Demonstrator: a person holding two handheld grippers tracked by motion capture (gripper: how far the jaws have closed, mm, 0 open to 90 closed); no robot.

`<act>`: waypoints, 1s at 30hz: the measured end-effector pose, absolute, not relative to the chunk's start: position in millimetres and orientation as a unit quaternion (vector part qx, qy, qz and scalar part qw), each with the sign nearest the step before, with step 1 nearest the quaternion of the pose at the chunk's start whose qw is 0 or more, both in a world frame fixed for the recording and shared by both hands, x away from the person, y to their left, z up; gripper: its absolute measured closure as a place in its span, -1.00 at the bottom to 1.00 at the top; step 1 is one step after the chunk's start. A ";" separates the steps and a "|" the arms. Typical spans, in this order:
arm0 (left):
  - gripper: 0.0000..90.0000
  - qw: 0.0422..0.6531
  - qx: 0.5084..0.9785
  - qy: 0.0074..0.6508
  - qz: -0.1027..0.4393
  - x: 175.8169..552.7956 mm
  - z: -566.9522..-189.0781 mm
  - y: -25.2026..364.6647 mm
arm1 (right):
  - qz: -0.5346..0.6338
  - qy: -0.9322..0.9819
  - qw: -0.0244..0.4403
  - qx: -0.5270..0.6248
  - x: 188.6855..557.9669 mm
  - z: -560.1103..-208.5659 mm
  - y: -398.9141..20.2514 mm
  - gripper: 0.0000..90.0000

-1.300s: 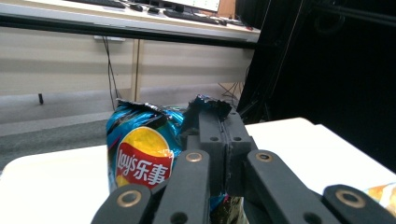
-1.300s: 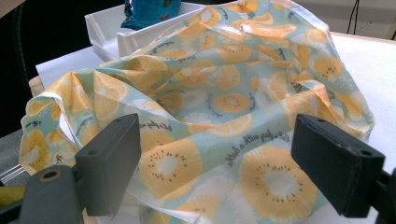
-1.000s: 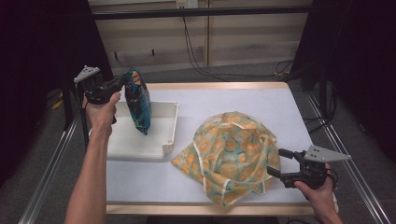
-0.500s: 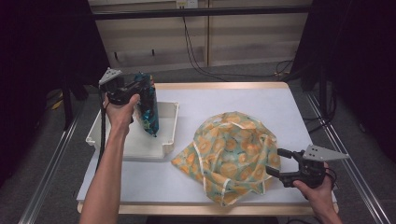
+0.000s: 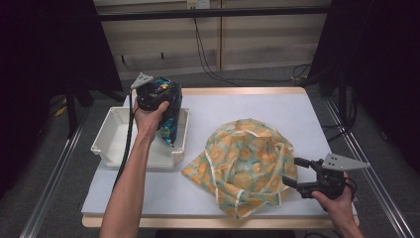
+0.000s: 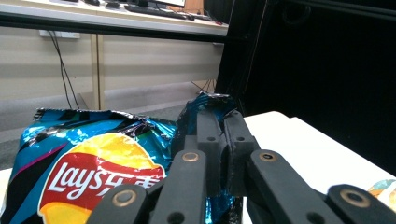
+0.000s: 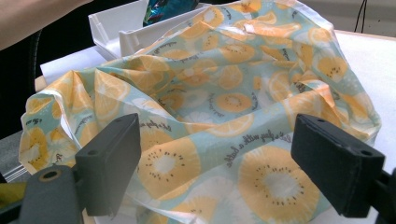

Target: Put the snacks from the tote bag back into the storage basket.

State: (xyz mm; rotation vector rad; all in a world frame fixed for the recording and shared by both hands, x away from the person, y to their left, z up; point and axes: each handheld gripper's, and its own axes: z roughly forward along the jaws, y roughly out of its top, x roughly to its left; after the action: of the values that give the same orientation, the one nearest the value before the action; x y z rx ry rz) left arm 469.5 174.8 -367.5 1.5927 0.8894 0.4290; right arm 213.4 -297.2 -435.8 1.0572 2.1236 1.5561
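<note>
While the left gripper [image 5: 166, 94] stays clenched on the chip bag's [image 5: 171, 116] top edge, lower it squarely into the white bin [image 5: 106, 141] — then let go — the right gripper [image 5: 297, 171] waits with jaws spread beside the fruit-print bag [image 5: 242, 163].

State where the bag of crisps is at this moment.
In the high view, the bag of crisps hangs at the table's left, clamped in the left gripper, over the white tray.

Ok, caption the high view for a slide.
Left hand-held gripper holds a chip bag over the white tray; right hand-held gripper open beside the fruit-print bag.
</note>
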 end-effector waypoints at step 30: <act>0.57 0.566 0.728 0.354 0.155 461.1 -370.2 156.3 | 0.536 0.746 0.150 0.367 214.0 -437.2 -293.6 -0.65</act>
State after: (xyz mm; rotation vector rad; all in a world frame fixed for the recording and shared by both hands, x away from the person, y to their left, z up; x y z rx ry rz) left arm 461.1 156.3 -370.2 1.7121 0.8312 0.3649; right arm 214.0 -293.6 -437.2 1.0537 2.1426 1.5399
